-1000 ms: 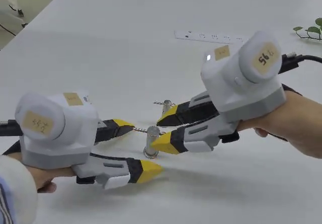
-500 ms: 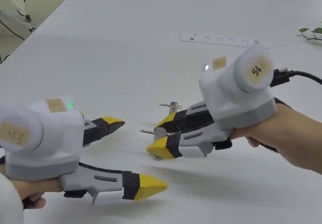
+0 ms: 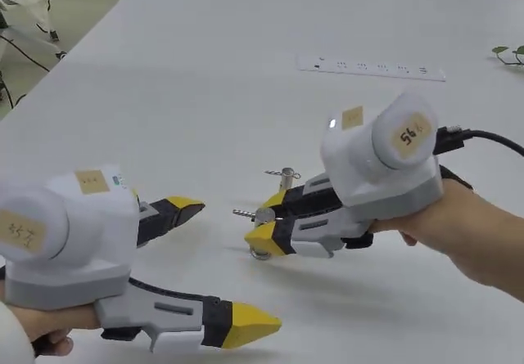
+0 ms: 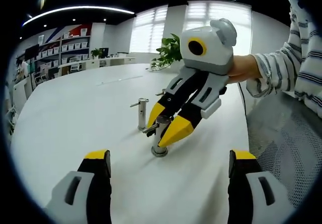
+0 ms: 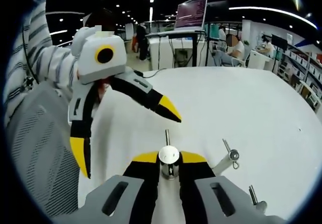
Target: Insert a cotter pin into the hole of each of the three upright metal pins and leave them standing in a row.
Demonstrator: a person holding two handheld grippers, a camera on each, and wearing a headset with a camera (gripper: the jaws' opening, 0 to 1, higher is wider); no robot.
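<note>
My right gripper (image 3: 266,226) is shut on an upright metal pin (image 3: 263,217) whose base rests on the white table (image 3: 205,78). A thin cotter pin (image 3: 242,213) sticks out of the pin's head toward the left. In the right gripper view the jaws clamp that metal pin (image 5: 169,159), with the cotter pin (image 5: 167,136) pointing away. A second metal pin (image 3: 286,173), also with a cotter pin through it, stands just behind. My left gripper (image 3: 223,267) is wide open and holds nothing, a short way left of the held pin. The left gripper view shows the held pin (image 4: 160,134) and the second pin (image 4: 142,113).
A white power strip (image 3: 372,67) lies across the far side of the table. A black cable (image 3: 491,141) runs off the right gripper. A potted plant (image 3: 512,53) sits at the far right edge. A mesh chair (image 5: 35,148) stands beside the table.
My left gripper has drawn back to the left, away from the cotter pin, which stays in the held pin. The right gripper remains clamped on that pin.
</note>
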